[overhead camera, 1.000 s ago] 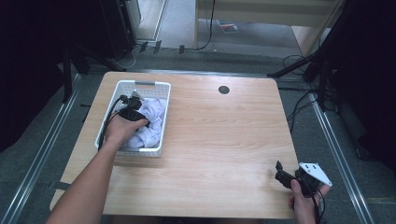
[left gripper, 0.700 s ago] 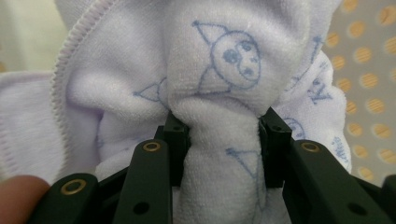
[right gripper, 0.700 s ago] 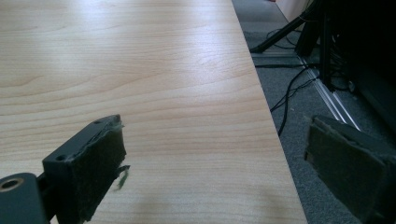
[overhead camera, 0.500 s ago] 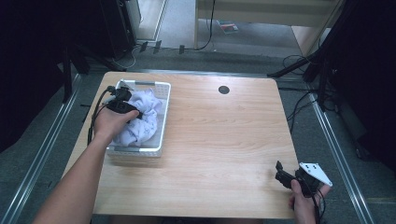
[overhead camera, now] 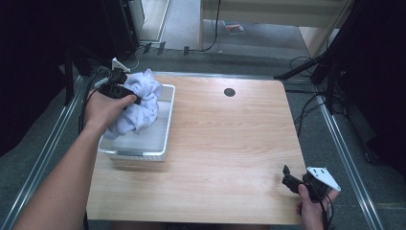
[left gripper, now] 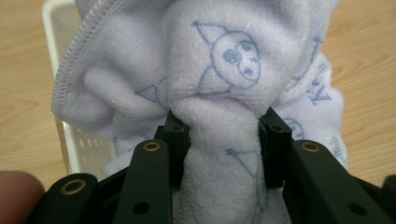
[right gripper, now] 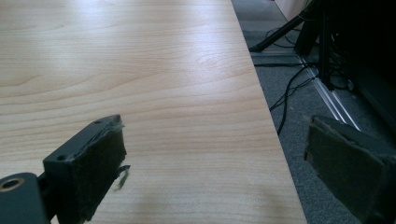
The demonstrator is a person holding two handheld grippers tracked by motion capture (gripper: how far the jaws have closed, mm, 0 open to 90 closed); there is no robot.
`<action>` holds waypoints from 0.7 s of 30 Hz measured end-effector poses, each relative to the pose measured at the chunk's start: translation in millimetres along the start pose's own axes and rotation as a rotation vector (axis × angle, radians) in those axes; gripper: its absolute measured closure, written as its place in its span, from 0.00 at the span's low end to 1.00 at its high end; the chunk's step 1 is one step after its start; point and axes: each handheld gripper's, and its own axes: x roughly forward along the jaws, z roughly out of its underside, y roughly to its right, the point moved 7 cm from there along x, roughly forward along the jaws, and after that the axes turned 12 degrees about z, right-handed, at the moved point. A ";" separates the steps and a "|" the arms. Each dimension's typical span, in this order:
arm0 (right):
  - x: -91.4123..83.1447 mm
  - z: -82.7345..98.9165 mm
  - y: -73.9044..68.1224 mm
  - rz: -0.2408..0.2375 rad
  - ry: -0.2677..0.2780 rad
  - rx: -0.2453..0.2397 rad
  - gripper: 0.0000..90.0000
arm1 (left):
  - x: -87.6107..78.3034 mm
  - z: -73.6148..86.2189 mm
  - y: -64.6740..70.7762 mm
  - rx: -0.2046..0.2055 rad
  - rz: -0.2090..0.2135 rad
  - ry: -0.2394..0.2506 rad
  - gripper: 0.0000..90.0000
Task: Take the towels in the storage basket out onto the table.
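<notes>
**One towel held above the basket**

One pale lilac towel (overhead camera: 139, 103), printed with small blue faces, is bunched and pinched between the jaws of the left gripper (left gripper: 224, 140), hanging over the far left end of the white basket (overhead camera: 165, 129) on the desk (overhead camera: 230, 143). The right gripper (right gripper: 215, 154) hovers at the desk's near right corner, jaws spread wide, grasping nothing.

This looks like a lab or recording workspace. A pale wooden table (overhead camera: 230, 143) stands on grey carpet (overhead camera: 191, 28), ringed by metal floor rails (overhead camera: 344, 139), black cables (overhead camera: 306, 62) and dark stands (overhead camera: 330, 72).
</notes>
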 end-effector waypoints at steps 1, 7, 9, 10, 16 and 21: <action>0.1 0.0 0.1 0.001 0.000 0.000 0.06 | -4.7 -3.6 3.9 0.007 0.005 0.006 0.72; -0.1 -0.1 0.3 0.002 0.002 0.003 0.06 | -12.1 -17.1 29.4 0.047 0.026 0.026 0.72; 0.0 -0.1 0.3 0.003 0.002 0.003 0.06 | -11.8 -21.8 40.9 0.059 0.039 0.034 0.72; 0.0 -0.1 0.3 0.003 0.002 0.004 0.06 | -10.8 -24.0 46.4 0.058 0.050 0.045 0.72; 0.0 -0.1 0.3 -0.002 0.001 0.005 0.06 | -2.4 -33.5 77.6 0.073 0.096 0.061 0.72; 0.2 -0.3 0.2 -0.001 0.000 0.008 0.06 | 9.5 -38.0 96.1 0.095 0.116 0.055 0.72</action>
